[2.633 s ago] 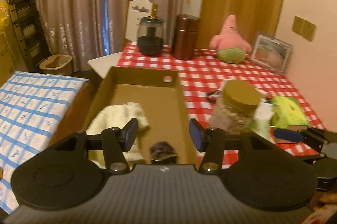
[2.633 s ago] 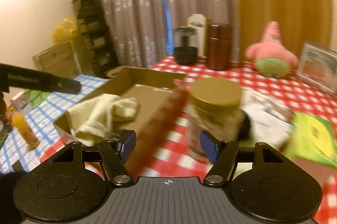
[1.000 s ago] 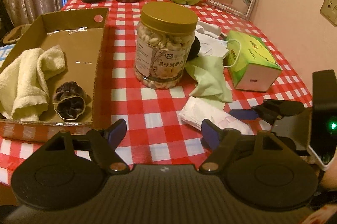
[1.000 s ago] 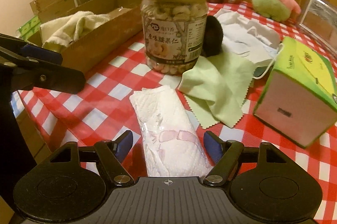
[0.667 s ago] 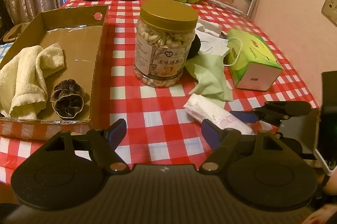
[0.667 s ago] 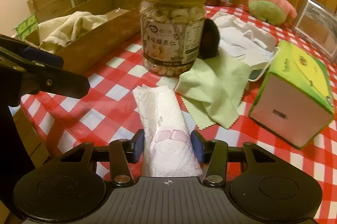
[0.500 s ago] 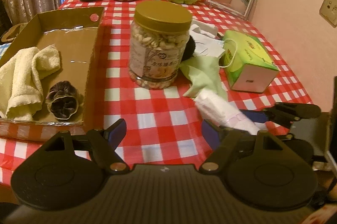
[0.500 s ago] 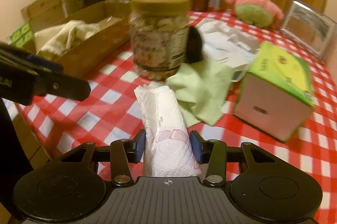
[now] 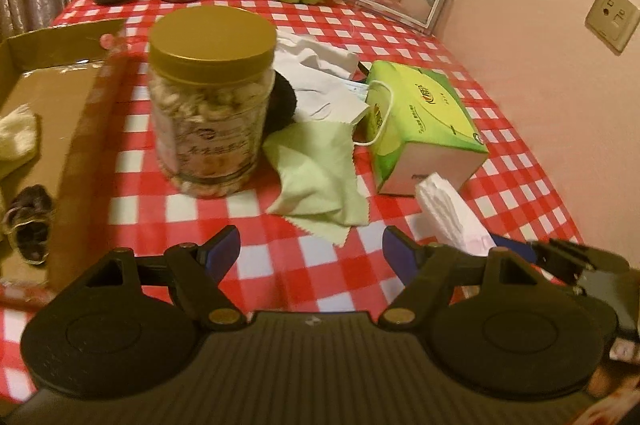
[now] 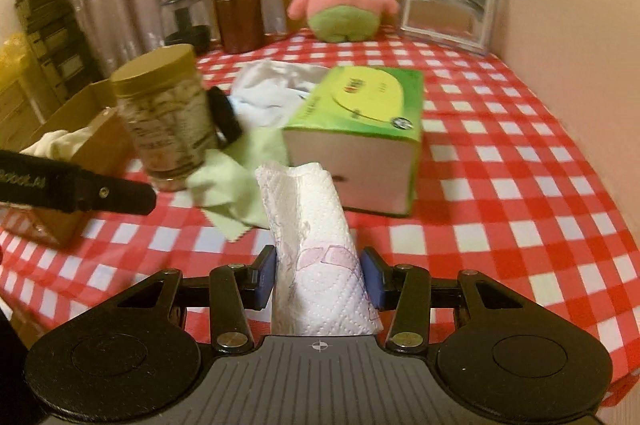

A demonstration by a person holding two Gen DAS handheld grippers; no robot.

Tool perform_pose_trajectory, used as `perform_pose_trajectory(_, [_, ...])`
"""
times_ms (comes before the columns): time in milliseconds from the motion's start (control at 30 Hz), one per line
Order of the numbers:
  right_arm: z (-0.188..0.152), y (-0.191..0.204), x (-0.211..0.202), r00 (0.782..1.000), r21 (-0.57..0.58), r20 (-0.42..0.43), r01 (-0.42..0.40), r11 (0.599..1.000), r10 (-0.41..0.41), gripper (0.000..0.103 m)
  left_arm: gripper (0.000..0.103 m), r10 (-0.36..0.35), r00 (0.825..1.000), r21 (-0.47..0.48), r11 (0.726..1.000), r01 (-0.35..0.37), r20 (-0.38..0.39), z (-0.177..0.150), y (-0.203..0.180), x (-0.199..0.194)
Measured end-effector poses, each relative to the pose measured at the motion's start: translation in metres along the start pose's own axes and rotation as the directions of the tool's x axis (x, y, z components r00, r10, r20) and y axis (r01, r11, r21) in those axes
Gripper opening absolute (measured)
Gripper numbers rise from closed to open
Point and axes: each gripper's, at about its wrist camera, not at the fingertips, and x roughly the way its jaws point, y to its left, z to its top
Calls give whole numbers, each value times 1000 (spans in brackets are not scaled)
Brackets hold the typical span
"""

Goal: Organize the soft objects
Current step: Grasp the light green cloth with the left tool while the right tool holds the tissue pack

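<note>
Table: red-checked tablecloth point(image 10: 520, 185) is carrying a nut jar point(image 9: 212, 97), green cloth point(image 9: 316, 177) and tissue box point(image 10: 360, 129).
Right gripper point(image 10: 319, 279): I am clamping the white paper-towel pack point(image 10: 316, 249) between both pads, lifted above the cloth.
Left gripper point(image 9: 311, 249): I am holding it wide apart, gripping nothing.
Cardboard tray point(image 9: 76, 129): sitting left of the jar.

The right tool point(image 10: 320, 277) is clamped on a white tissue pack point(image 10: 316, 245), raised off the worktop. The left tool point(image 9: 311, 251) hangs with its fingers spread wide, gripping nothing.
</note>
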Motion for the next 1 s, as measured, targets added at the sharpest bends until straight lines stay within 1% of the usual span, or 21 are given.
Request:
perform_pose_trajectory(200, [-1,-10,4,999,35,-27,19,999,-18,46,76,3,1000,-4,1000,-3,-14,11,-1,33])
perform_pose_trajectory(300, [-5,-11,5,999,45,-41,22,999,-20,46,75,28,999,17,999,-28,-23,14,-2,52])
perform_pose_trajectory(433, [-8,-14,10,998,60,-61,31,998,-27,46,67,35,999,33,999,-34,-15,16,-4,70])
perform_pose_trajectory(500, [-8,-16,13,997,74,-68,38,997,-33,46,62,41,999,49,998,-41,-9,17,-6,78])
perform_pose_trajectory(567, [-8,-18,15,997,87,-72,41,995,-35,46,54,44,999,59,997,-43,-13,17,-7,86])
perform_pose_trajectory(633, [-8,-19,17,996,91,-80,43,995,-35,46,50,47,999,59,997,-46,-11,18,-8,91])
perform_pose_trajectory(667, [-8,-19,18,996,93,-81,40,995,-33,46,44,51,999,64,997,-50,-9,18,-8,94])
perform_pose_trajectory(700, [-8,-18,19,996,91,-82,41,995,-33,46,41,53,999,71,996,-53,-10,18,-9,95])
perform_pose_trajectory(733, [-8,-18,20,996,91,-84,42,995,-34,46,34,54,998,74,996,-53,-13,18,-8,97])
perform_pose_trajectory(767, [-8,-19,20,996,94,-87,42,995,-34,46,21,50,999,72,996,-49,-15,17,-8,97])
perform_pose_trajectory(833, [-8,-19,22,995,98,-89,43,994,-35,46,9,47,999,73,996,-46,-14,16,-7,93])
perform_pose_trajectory(900, [-7,-20,22,995,100,-88,46,994,-37,46,7,47,999,78,996,-47,-2,14,-8,85])
perform_pose_trajectory(1000, [-6,-19,21,996,98,-83,47,994,-39,46,5,37,999,80,996,-38,9,11,-9,68])
